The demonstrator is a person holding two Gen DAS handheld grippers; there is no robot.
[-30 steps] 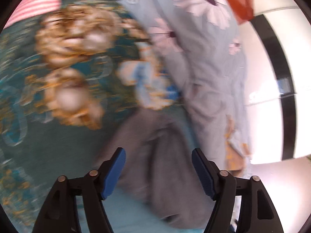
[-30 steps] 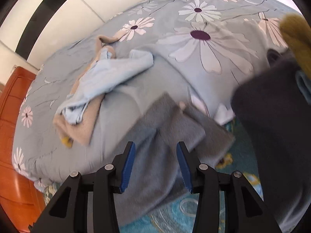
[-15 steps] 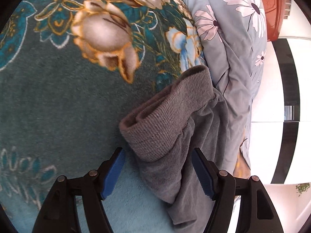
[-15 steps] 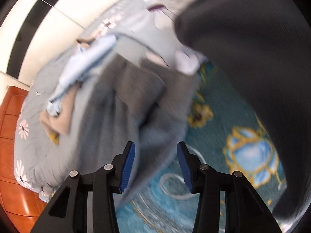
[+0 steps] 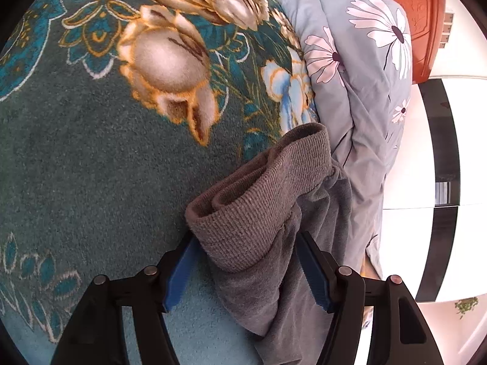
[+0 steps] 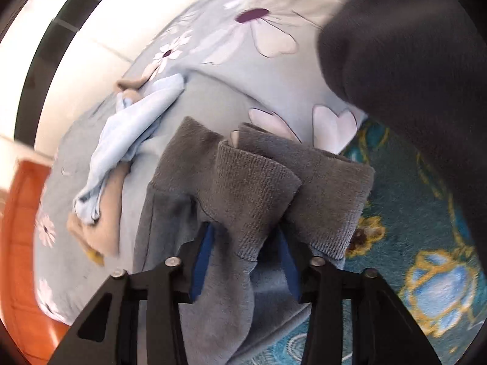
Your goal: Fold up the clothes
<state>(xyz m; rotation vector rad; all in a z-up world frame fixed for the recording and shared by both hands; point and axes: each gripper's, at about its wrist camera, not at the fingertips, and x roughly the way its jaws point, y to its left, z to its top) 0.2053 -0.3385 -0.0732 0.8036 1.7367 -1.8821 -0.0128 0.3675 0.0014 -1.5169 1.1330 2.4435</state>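
Both tools closing on the ribbed cuffs of the grey fleece trousers

The left tool (image 5: 243, 269) and right tool (image 6: 243, 263) are narrowing, not yet pinching, around cuffs of the grey fleece trousers (image 6: 194, 219) lying across teal blanket (image 5: 91, 167) and floral duvet (image 6: 231, 85). Soft, limp, light fabric; the ribbed cuffs are offering the firmest hold.

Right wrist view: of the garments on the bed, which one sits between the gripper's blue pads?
The grey garment, by its ribbed cuff: the right gripper is closing around it. The light blue garment lies apart on a tan one, untouched.

Three garments – one grey (image 6: 255, 188), one pale blue (image 6: 134, 140), one tan (image 6: 100, 228) – and two grippers (image 5: 246, 270) (image 6: 243, 261).
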